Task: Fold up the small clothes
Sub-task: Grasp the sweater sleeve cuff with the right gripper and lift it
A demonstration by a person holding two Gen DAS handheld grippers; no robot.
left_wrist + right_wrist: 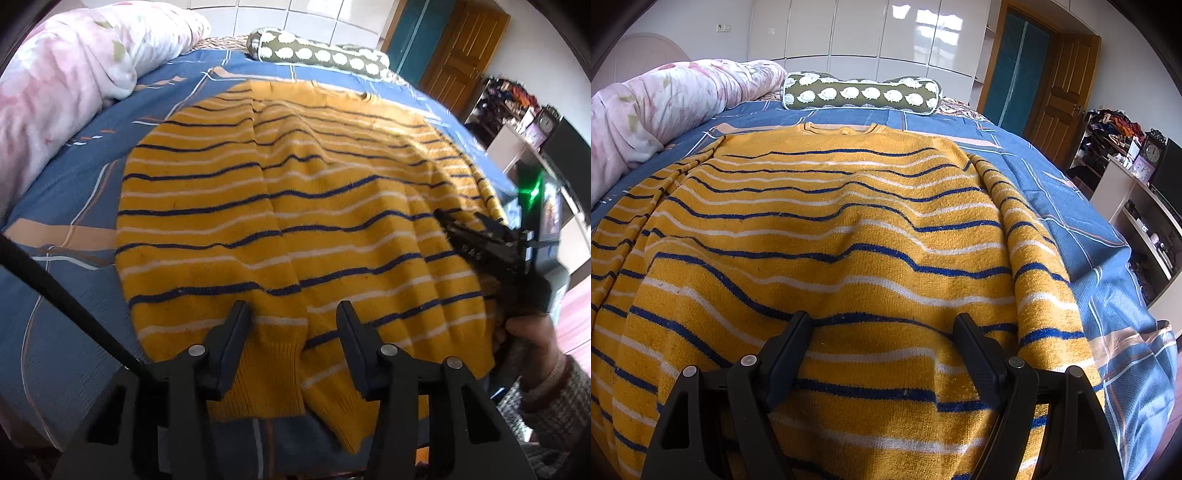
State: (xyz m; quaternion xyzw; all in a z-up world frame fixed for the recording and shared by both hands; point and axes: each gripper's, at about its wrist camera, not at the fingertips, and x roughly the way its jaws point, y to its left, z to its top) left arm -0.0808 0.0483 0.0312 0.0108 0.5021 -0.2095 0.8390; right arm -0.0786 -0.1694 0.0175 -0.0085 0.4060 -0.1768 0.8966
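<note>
The yellow striped sweater (831, 236) lies flat on the blue bedsheet (1052, 177) of the bed, collar toward 12 o'clock and hem toward 6 o'clock. One sleeve is already folded across the body, its ribbed cuff (266, 376) ending at the hem.

Handling: the knit is judged soft, limp and light, with a fuzzy surface that should resist slipping. It will sag and wrinkle when lifted, so take hold at an edge: the ribbed hem, a cuff or a shoulder seam, pinching through both layers.

Left gripper (291, 314): fingers partly apart, straddling the cuff region at 6 o'clock of the garment; no fabric is visibly pinched.

Right gripper (882, 325): fingers spread wide above the lower body of the sweater, grasping nothing. It appears in the left wrist view at 3 o'clock, carried by a hand (532, 339).
</note>
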